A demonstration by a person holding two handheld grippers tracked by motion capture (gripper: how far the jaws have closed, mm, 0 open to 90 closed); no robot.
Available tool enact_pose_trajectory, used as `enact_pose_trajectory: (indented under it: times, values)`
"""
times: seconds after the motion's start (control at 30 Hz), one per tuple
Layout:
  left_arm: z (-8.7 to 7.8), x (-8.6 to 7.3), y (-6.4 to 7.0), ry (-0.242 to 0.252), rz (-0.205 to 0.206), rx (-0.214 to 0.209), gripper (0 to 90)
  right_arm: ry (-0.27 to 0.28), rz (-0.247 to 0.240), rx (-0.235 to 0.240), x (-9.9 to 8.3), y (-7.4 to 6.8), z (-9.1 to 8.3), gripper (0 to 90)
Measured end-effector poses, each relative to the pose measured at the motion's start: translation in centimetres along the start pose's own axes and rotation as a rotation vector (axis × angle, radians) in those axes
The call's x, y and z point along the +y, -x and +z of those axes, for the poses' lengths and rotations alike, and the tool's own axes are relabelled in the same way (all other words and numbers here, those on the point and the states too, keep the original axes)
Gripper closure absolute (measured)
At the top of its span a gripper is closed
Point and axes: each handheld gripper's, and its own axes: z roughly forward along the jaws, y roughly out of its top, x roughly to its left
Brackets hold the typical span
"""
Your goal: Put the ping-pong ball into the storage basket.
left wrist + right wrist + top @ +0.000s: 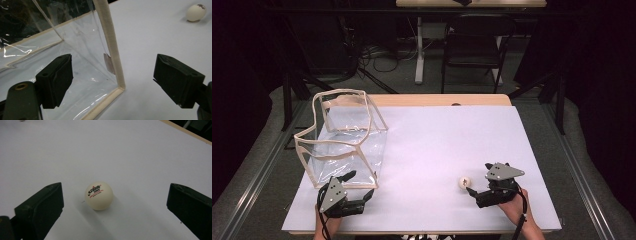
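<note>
A clear plastic bag (343,137) with cream trim stands open at the left of the white table (437,135). My left gripper (361,184) is open at the bag's near corner, its jaws straddling the trimmed corner edge (113,53). A white ping-pong ball (464,182) with printed lettering lies on the table at the right front. My right gripper (478,179) is open just right of the ball. In the right gripper view the ball (99,195) sits between the wide-apart jaws, touching neither. The ball (196,12) also shows far off in the left gripper view.
A person's hands (517,207) hold both grippers at the table's front edge. Beyond the table's far wooden edge (442,99) stand a dark folding chair (474,45) and a table leg with cables on the floor.
</note>
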Motion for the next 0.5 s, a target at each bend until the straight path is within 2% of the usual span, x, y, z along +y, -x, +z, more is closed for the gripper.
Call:
enact_pose_trajectory:
  times: [0.5]
  values:
    - [0.1, 0.0, 0.0, -0.005, 0.003, 0.004, 16.1, -0.052, -0.014, 0.027, 1.1, -0.2, 1.4, 0.7]
